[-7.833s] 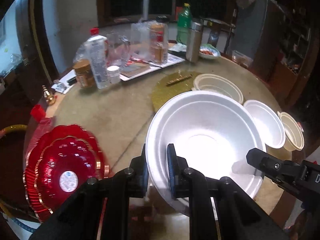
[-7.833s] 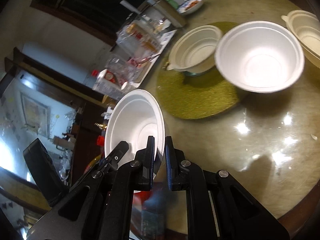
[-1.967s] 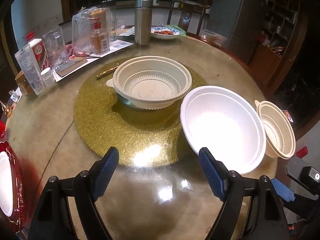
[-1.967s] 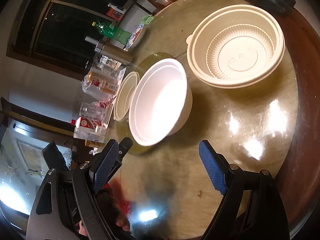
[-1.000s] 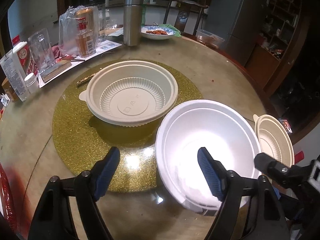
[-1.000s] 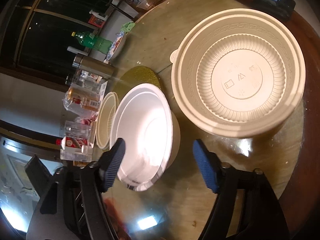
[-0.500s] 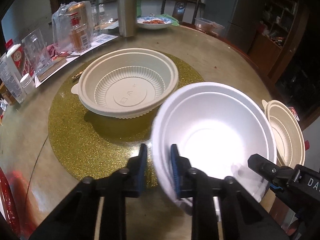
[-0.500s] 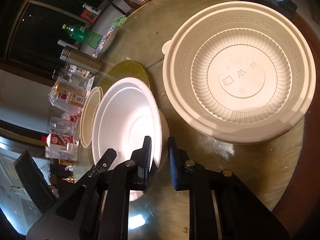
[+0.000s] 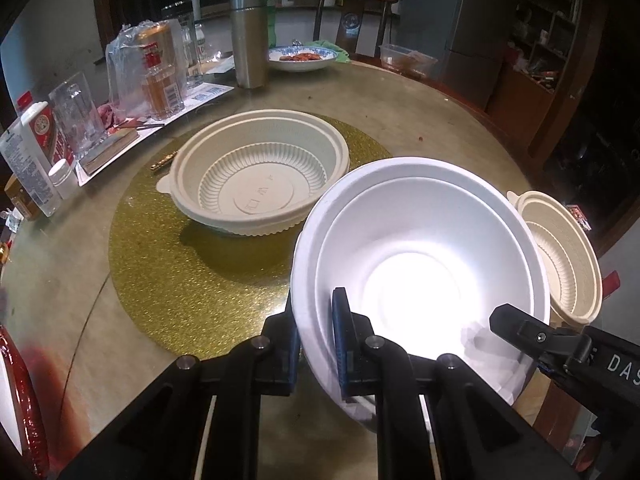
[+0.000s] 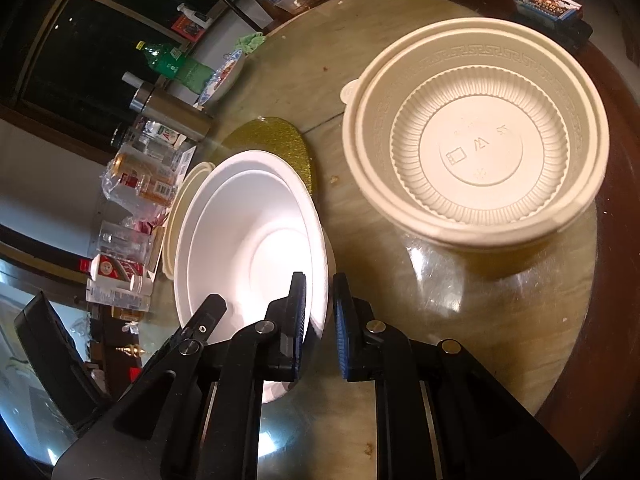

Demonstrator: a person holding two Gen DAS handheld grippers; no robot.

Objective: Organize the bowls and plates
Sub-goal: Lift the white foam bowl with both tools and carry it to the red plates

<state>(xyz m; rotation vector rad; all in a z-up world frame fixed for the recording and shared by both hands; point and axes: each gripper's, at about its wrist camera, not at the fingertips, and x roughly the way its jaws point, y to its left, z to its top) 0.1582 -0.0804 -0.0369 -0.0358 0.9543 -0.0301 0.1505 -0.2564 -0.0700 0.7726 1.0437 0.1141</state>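
Two nested white bowls (image 9: 420,264), both hand-held grippers (image 9: 316,328) (image 10: 319,320) clamped on rim, two beige bowls (image 9: 260,172).

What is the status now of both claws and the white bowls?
Left claw and right claw both shut on white bowls, opposite rims. Two bowls nested. Beige bowl close beside.

Bare table (image 9: 400,108) lies beyond the bowls; bottles (image 9: 160,72) crowd its left edge.

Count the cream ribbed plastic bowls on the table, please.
2. One cream bowl sits on the gold round mat. The other cream bowl stands past the white bowls, near the table edge. More may be hidden out of view.
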